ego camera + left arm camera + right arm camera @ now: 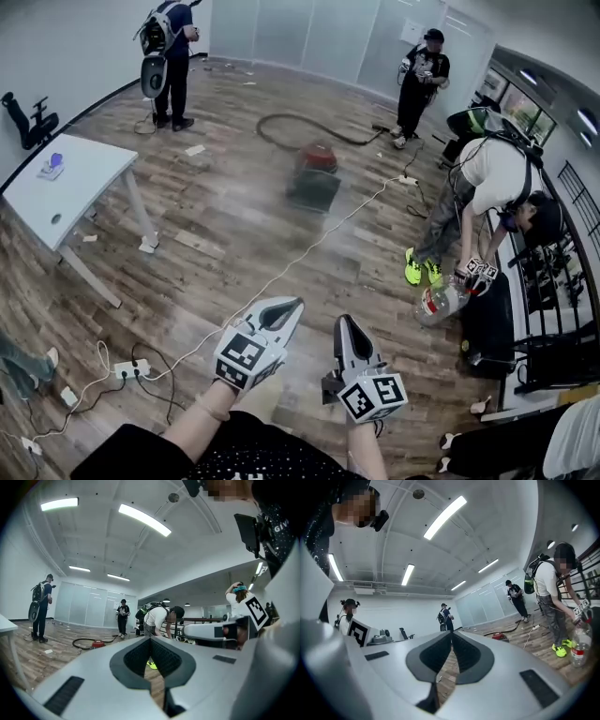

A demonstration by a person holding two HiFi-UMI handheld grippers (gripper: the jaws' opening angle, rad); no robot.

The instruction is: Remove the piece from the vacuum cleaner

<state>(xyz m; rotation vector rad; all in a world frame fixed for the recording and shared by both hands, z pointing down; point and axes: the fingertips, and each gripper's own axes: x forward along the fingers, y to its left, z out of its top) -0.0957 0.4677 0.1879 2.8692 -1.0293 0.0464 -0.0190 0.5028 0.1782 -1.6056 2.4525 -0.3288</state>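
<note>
A red vacuum cleaner [317, 157] sits on the wooden floor far ahead, with its black hose [281, 124] looping behind it and a dark flat part [314, 191] in front. It shows small in the left gripper view [98, 644] and the right gripper view [498, 636]. My left gripper [298, 302] and right gripper [343, 320] are held level near my body, side by side, well short of the vacuum cleaner. Both are shut with nothing between the jaws.
A white table [66, 187] stands at the left. A white cable [300, 258] runs across the floor to a power strip [128, 369]. One person [173, 56] stands far left, another [422, 80] far right. A third [487, 187] bends over a plastic bottle [441, 302] near black racks [553, 309].
</note>
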